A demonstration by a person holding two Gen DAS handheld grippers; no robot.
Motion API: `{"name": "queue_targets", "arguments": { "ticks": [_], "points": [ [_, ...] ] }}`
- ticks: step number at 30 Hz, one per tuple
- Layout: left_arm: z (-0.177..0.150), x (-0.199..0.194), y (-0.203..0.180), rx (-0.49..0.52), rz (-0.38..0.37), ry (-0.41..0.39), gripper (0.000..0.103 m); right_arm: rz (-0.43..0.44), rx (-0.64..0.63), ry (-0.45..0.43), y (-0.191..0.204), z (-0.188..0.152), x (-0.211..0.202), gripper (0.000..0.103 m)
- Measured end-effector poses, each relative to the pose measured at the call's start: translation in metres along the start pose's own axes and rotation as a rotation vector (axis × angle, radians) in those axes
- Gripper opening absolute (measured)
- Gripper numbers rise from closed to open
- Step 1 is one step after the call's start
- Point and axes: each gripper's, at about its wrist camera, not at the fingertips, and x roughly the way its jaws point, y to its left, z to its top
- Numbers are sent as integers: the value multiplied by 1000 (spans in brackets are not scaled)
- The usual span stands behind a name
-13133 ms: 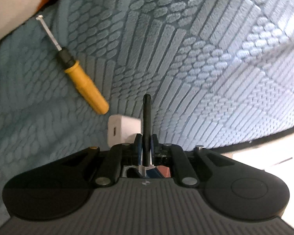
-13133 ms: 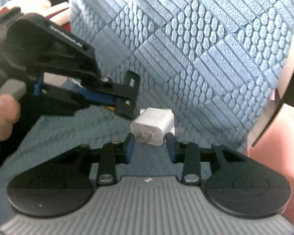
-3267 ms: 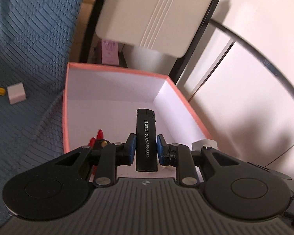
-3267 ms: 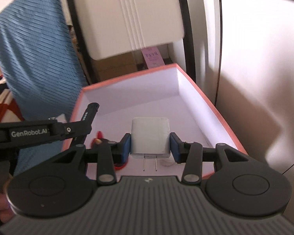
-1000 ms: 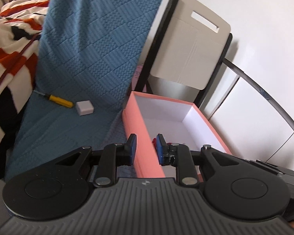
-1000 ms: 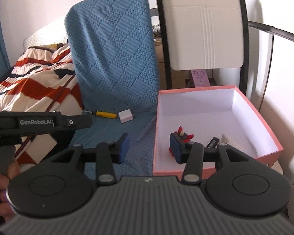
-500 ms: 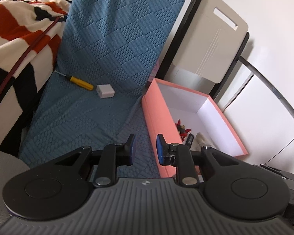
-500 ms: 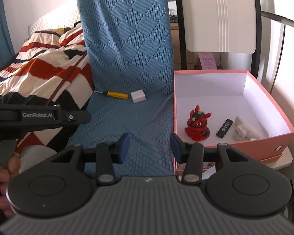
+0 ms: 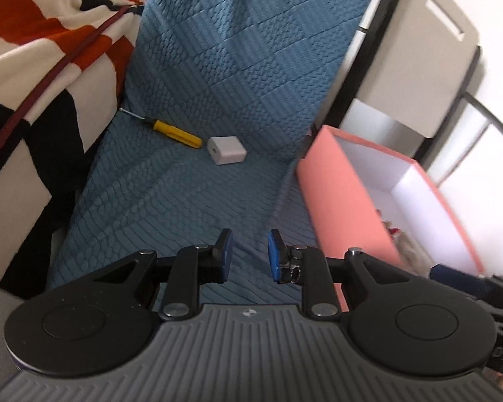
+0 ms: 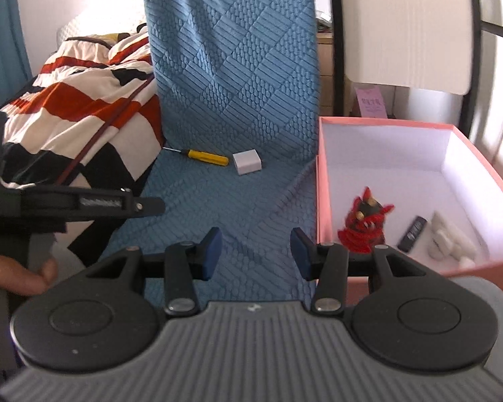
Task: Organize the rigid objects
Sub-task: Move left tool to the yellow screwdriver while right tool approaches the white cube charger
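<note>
Screwdriver [image 10: 209, 157] and charger [image 10: 247, 161] lie side by side, nearly touching, on the blue quilted cover [image 10: 218, 207], near the fold where the seat meets the upright back. Pink box [image 10: 322, 187] stands just right of the cover and holds a red figurine [image 10: 364, 226], a black lighter [image 10: 413, 229] and a white item [image 10: 449, 236] whose kind I cannot make out.

My left hand-held gripper [image 9: 248, 254] is empty, its blue pads set narrowly apart with only cover between them. My right hand-held gripper [image 10: 256, 249] is also empty and stands wider. Both point down the seat toward the two loose things, well short of them.

I judge that the screwdriver and charger are what remains to go into the box. The screwdriver looks light and stiff. Its yellow handle [image 9: 177, 133] is the thicker part and I would close across it, not on the thin metal shaft, which could roll or slip. The charger looks like a light, hard plastic block with smooth faces. I would take it across two flat opposite sides, squarely, so it does not squirt out. The soft cover may give under a descending pad.
</note>
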Motion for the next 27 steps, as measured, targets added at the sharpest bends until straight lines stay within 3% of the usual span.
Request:
{"name": "queue_targets", "arguments": {
  "ticks": [9, 11, 12, 16, 23, 27],
  "points": [
    [10, 62, 30, -28, 10, 25, 27, 43, -36, -28, 2, 8, 66, 48],
    [18, 72, 34, -15, 27, 18, 51, 55, -16, -5, 1, 12, 80, 48],
    [22, 77, 37, -17, 41, 13, 55, 63, -14, -5, 1, 15, 85, 48],
    [39, 99, 47, -33, 54, 11, 56, 54, -51, -19, 2, 26, 103, 48],
    [71, 142, 68, -149, 49, 41, 56, 58, -95, 11, 3, 46, 144, 48],
    [93, 168, 82, -249, 41, 48, 56, 70, -112, 29, 4, 55, 171, 61]
  ]
}}
